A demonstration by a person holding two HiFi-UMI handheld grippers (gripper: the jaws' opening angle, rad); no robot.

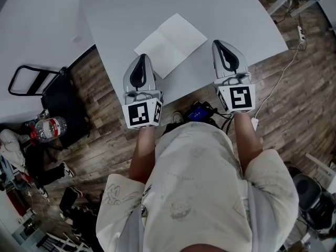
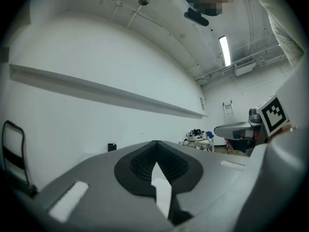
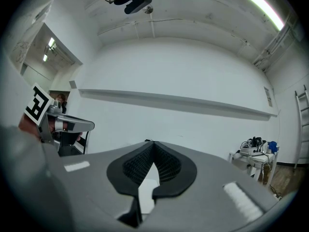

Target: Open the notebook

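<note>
A white notebook (image 1: 170,44) lies flat on the grey table (image 1: 121,9), near its front edge, with a faint line across it. Both grippers are held level just in front of that edge, one at each side of the notebook, touching nothing. My left gripper (image 1: 143,59) is below the notebook's left corner, and its tips meet with nothing between them (image 2: 155,145). My right gripper (image 1: 223,45) is to the right of the notebook, also shut and empty (image 3: 153,144). Each gripper view shows the other gripper off to the side and the white wall ahead.
A black cart (image 1: 58,96) and a water bottle (image 1: 51,126) stand on the wooden floor at the left. A power strip (image 1: 301,33) and a white cable (image 1: 281,75) lie on the floor at the right. A chair (image 1: 315,193) is at the lower right.
</note>
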